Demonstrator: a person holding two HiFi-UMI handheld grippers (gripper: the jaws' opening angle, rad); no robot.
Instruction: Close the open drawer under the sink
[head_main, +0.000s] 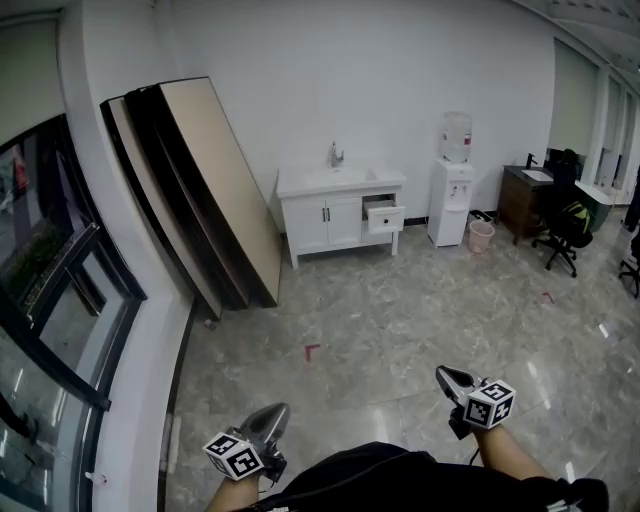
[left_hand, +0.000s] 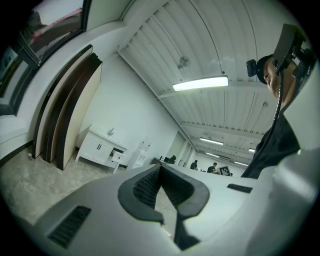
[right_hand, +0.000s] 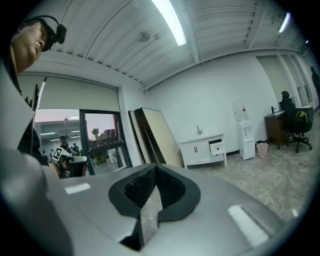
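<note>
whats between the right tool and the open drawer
Only bare marble floor, as the head view shows; the right tool is far from the open drawer.

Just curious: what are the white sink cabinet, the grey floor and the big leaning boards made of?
White sink cabinet: probably painted wood or laminate, smooth matt white. Grey floor: polished stone or stone-look tile, veined and glossy. Big leaning boards: likely laminated panels, flat beige face, dark edges.
</note>
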